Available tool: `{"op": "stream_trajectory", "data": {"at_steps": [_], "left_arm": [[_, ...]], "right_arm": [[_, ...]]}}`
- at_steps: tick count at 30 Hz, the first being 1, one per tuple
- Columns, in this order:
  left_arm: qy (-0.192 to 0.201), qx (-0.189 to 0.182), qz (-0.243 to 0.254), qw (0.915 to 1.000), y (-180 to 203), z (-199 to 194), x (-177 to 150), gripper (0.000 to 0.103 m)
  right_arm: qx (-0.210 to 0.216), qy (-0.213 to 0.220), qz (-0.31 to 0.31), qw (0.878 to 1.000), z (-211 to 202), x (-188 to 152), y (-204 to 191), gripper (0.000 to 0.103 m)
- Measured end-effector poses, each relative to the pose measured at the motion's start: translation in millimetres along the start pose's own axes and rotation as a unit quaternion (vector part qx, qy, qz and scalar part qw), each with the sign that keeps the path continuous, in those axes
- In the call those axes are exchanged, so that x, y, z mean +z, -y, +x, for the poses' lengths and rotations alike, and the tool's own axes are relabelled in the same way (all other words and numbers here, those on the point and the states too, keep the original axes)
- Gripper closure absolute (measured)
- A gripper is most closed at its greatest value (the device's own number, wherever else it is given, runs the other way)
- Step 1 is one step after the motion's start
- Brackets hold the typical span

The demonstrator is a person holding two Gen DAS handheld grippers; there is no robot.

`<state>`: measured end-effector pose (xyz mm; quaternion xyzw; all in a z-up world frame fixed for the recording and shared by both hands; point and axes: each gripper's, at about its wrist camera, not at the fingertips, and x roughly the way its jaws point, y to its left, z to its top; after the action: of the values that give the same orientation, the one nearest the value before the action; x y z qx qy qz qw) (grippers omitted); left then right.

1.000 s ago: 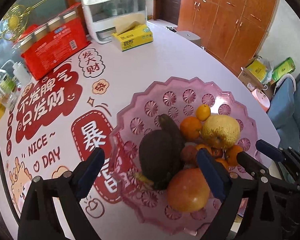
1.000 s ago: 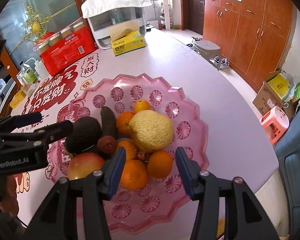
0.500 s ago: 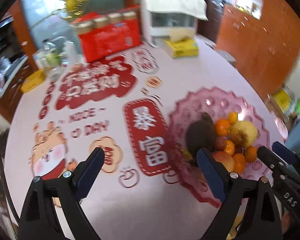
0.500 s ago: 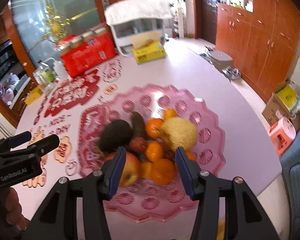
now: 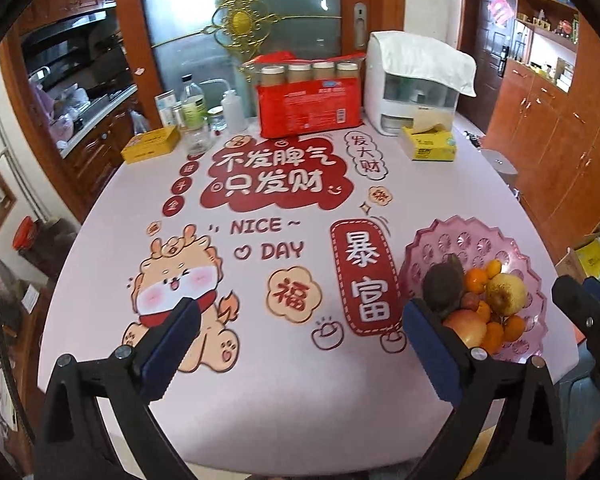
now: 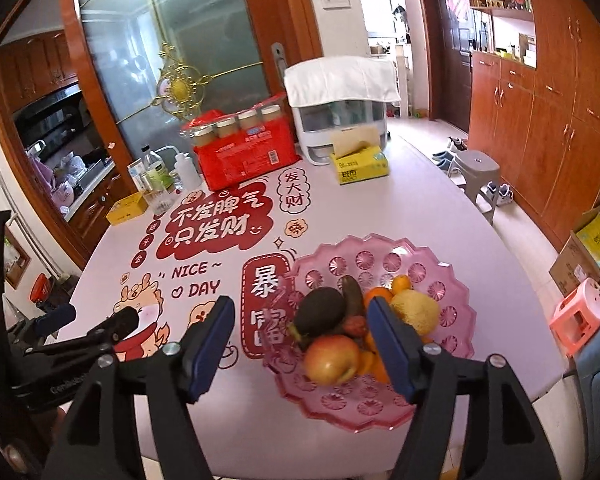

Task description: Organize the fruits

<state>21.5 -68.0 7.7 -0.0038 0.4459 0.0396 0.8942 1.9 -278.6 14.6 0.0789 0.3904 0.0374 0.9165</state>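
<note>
A pink plastic fruit tray [image 6: 452, 280] [image 5: 440, 240] stands near the table's right front edge. In it lie a dark avocado [image 6: 320, 310], a red apple [image 6: 332, 358], a yellow pear [image 6: 416, 312], a dark cucumber [image 6: 352, 292] and several oranges [image 6: 378, 294]. My left gripper [image 5: 300, 336] is open and empty, held above the table's front, left of the tray. My right gripper [image 6: 300, 332] is open and empty, held back above the tray's near side. The left gripper also shows in the right wrist view [image 6: 96, 316].
At the table's far end stand a red multipack of jars [image 5: 310, 100], a white covered appliance [image 5: 412, 88], a yellow tissue box [image 5: 430, 146], bottles [image 5: 192, 112] and a small yellow box [image 5: 150, 144]. A grey stool [image 6: 476, 172] and pink stool [image 6: 580, 316] stand on the floor at right.
Both grippers have pulled back and up from the tray, still open. The tray and fruit now look smaller and farther; the left gripper has swung left over the printed tablecloth.
</note>
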Motion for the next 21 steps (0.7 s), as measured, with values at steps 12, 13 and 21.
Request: {"op": "stream_trajectory", "data": {"at_steps": [12,13,21], "left_arm": [[-0.019,0.011,-0.024,0.9995,-15,-3,-13,0.003],[-0.017,0.01,-0.023,0.9995,-15,-4,-13,0.003],[-0.023,0.01,-0.025,0.9994,-13,-2,-13,0.003]], "right_arm": [[-0.013,-0.016,-0.025,0.999,-2,-22,-21,0.032],[-0.013,-0.015,-0.025,0.999,-3,-22,-21,0.032],[-0.011,-0.014,-0.034,0.999,-2,-20,-23,0.032]]}}
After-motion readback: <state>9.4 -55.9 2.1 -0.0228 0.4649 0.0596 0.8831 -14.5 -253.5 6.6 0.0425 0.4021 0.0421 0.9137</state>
